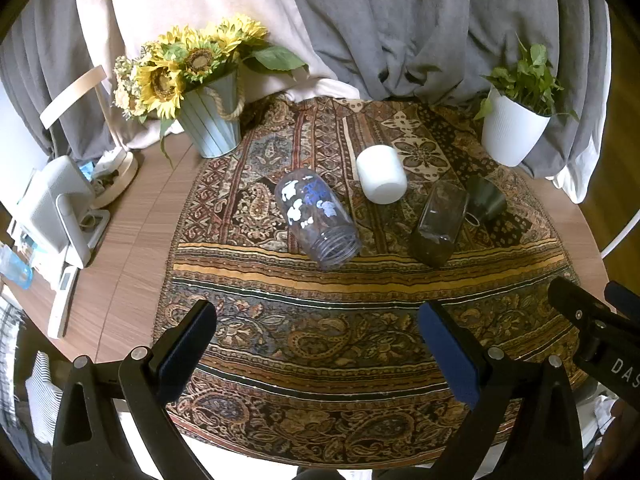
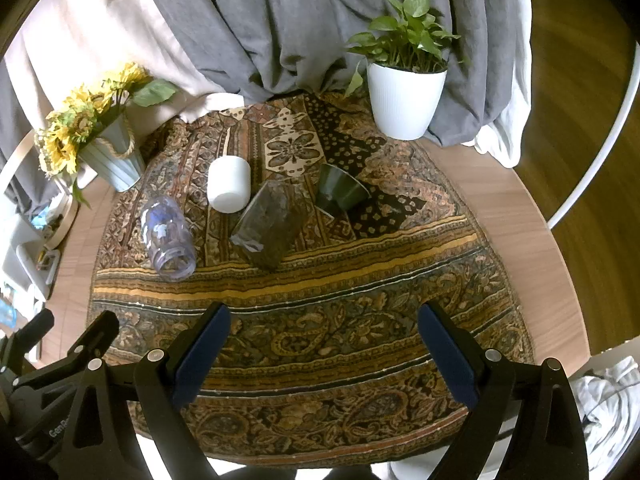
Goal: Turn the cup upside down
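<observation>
Presently, both of your tools hang above the near edge of the patterned cloth (image 1: 320, 292) with nothing between their pads: the left tool (image 1: 318, 354) has its fingers well apart, and the right tool (image 2: 324, 356) likewise.

Four cups lie on their sides toward the middle of the worktop (image 1: 132, 240), all well apart from both tools. Which one the task means cannot be told from the pictures alone.
- Clear printed glass (image 1: 316, 220), farthest left, with its open mouth toward you.
- White cup (image 1: 382, 179), behind it, mouth also toward you.
- Smoky glass (image 1: 440, 222), right of centre, tilted, lying just beside the dark green cup (image 1: 486, 198); whether these two touch cannot be told.

Handling, as a judgement: the two glasses look thin-walled, hard and slippery, so they would likely roll under a sideways nudge and chip if dropped on the rim. The white cup appears thicker and probably heavier; its finish looks matte, which should hold better in the pads. The green cup tapers, so a grip near the narrow end may squeeze it out.

Recommended hold: take the chosen cup across its body at mid-length, pads on opposite sides of the round wall, with moderate pressure only. Lift it free of the cloth before turning, then set it down mouth-first and level.

Note the sunflower pail (image 1: 214, 120) and white plant pot (image 1: 512, 128) at the far edge; neither obstructs the approach.
</observation>
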`<state>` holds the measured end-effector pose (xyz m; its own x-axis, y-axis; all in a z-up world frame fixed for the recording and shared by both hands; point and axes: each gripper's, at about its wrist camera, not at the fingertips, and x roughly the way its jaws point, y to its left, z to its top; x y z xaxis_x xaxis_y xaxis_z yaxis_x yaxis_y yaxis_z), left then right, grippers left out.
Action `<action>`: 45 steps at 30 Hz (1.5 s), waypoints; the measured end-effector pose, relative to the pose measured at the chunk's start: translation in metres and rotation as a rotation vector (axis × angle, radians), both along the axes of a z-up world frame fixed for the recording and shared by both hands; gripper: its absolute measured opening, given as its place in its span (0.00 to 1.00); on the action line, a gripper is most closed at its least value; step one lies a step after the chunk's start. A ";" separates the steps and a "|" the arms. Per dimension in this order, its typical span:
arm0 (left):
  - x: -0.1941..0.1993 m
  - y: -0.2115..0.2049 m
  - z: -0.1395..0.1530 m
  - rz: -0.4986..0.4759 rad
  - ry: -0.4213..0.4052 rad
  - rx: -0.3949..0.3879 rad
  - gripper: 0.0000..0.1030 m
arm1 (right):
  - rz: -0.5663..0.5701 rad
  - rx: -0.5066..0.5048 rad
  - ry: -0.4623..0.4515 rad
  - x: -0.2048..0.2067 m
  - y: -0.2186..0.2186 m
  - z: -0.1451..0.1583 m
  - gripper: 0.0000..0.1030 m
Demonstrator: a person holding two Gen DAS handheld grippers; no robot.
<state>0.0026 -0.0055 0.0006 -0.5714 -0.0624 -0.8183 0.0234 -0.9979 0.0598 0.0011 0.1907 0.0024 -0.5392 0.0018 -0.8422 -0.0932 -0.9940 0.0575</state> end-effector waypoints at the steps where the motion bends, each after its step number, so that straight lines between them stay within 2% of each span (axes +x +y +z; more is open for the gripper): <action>1: 0.000 0.000 0.000 0.000 0.000 0.000 1.00 | 0.001 -0.001 0.001 0.000 0.000 0.000 0.92; 33: -0.001 0.000 0.000 0.009 -0.003 0.006 1.00 | -0.004 -0.005 0.003 -0.002 -0.004 -0.002 0.92; 45: -0.002 -0.027 -0.005 0.061 -0.029 0.021 1.00 | 0.045 -0.017 -0.005 -0.009 -0.025 -0.003 0.92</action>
<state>0.0004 -0.0328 -0.0044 -0.5434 -0.0793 -0.8357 0.0828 -0.9957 0.0406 -0.0080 0.1654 -0.0007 -0.5345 -0.0363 -0.8444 -0.0488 -0.9961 0.0737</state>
